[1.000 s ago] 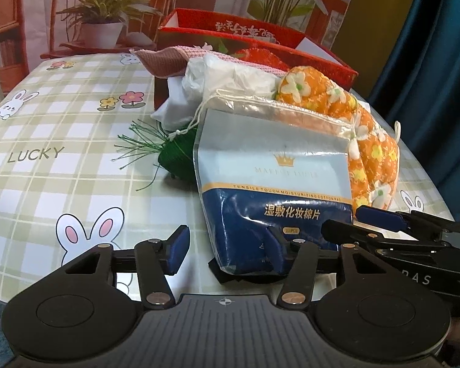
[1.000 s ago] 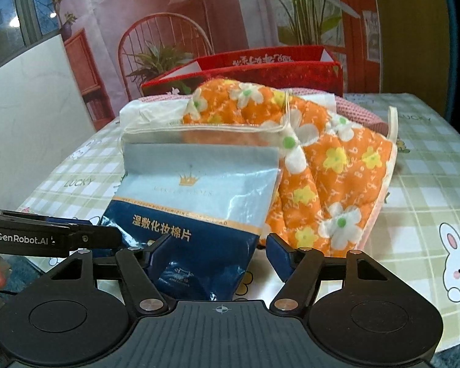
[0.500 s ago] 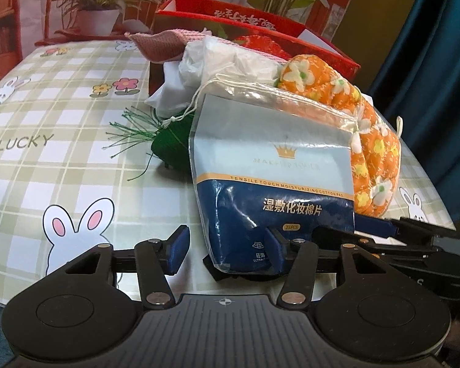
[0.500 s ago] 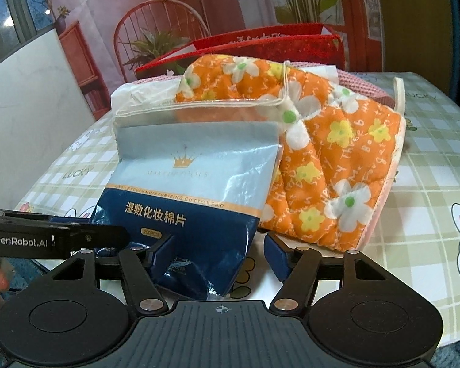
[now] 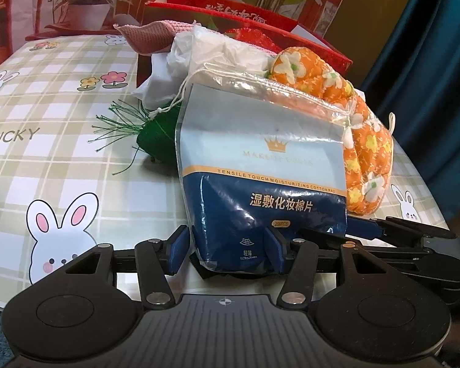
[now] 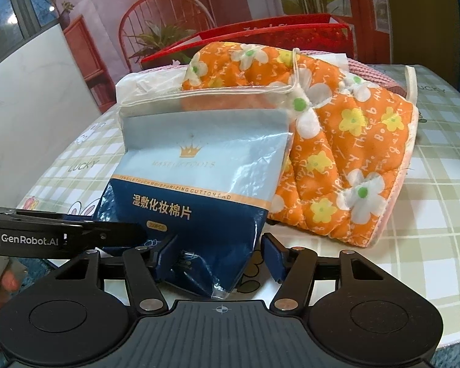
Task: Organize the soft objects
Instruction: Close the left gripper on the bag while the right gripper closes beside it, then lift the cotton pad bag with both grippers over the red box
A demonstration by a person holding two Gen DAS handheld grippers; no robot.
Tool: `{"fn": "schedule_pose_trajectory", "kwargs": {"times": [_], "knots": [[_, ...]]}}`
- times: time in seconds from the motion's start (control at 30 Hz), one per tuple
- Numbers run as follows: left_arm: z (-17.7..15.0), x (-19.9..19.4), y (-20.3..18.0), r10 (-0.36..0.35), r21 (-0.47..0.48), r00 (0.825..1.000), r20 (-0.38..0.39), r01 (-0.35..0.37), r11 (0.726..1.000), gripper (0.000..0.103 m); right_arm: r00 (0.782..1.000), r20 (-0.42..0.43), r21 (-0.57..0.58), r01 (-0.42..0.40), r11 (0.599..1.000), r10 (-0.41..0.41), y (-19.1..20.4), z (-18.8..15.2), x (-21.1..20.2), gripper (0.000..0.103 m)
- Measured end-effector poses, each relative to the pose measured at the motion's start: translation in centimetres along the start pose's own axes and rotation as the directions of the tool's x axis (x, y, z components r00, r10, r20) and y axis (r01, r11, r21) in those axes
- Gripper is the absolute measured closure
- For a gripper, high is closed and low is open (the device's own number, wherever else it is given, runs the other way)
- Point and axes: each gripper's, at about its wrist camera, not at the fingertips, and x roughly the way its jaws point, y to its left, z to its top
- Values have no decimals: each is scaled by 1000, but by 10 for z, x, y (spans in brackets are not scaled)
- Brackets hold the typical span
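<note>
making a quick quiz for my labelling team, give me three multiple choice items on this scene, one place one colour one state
1. In the left wrist view, the green tasselled bundle lies: a) left of the cotton pad bag b) on top of it c) on the floor
2. The quilted pad has a ground colour of: a) blue b) orange c) grey
3. The right claw is: a) shut on the quilted pad b) open around the bag's lower end c) shut on nothing
Answers: 1 a, its tassels spread beside the bag's left edge; 2 b, orange shows between the flowers; 3 b, its jaws have just been closing, yet a gap remains beside the bag.
</note>
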Motion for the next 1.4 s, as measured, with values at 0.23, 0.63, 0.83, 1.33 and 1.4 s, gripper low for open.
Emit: {"fn": "schedule_pose_trajectory", "kwargs": {"times": [0.23,0.63,0.83,1.33,1.4], "knots": [[2,-13,-1,-11,11,998,57,10,1000,60,998,51,-59,-29,998,32,10,2,-8,58],[42,-68,-12,-86,45,966,242,77,996,60,965,250,-142,-51,989,86,17,27,-53,62],[88,-80,-22,-126,86,945,301,104,991,60,941,314,-161,-80,984,128,5,73,-70,62],[223,-10,-25,-112,69,949,296,95,993,61,928,359,-251,-4,968,97,-25,205,-11,61],[232,4,-25,-103,76,956,274,85,994,61,934,348,-250,4,968,86,-32,217,2,61]]}}
